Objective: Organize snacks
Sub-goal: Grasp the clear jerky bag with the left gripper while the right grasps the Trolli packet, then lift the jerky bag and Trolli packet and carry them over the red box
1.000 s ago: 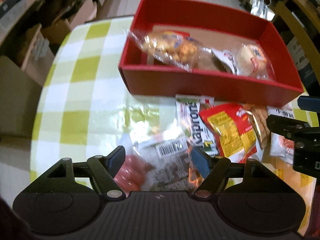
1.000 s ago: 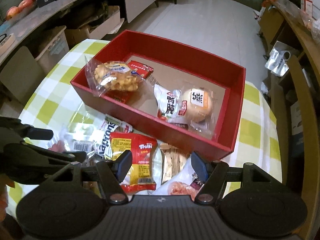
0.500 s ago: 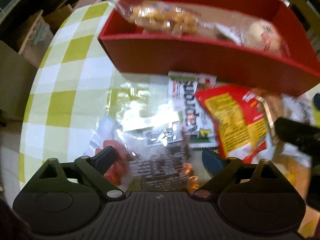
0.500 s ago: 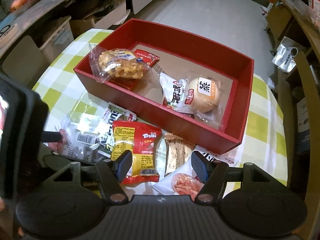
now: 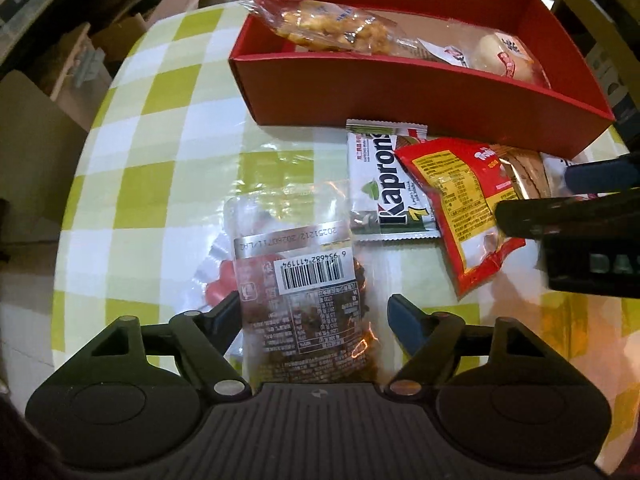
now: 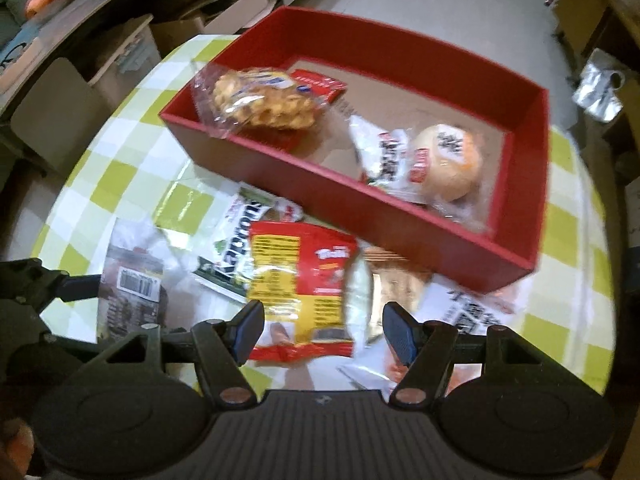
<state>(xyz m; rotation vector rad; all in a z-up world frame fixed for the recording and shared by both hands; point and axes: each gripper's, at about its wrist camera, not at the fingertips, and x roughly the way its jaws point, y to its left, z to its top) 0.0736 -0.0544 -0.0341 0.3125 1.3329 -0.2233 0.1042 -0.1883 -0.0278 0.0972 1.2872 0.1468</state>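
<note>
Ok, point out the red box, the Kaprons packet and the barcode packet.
red box point(image 5: 400, 92), left wrist view, on its near outer wall.
Kaprons packet point(image 5: 386, 192), left wrist view, on the printed name.
barcode packet point(image 5: 316, 270), left wrist view, on the white barcode label.

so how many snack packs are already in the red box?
4 visible in the red box: fried-snack bag at its left end, red packet behind that, white wrapper and round bun toward the right. More may be hidden underneath.

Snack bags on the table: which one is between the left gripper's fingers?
The clear bag with the barcode, lying between the open left gripper; the others lie farther off.
</note>
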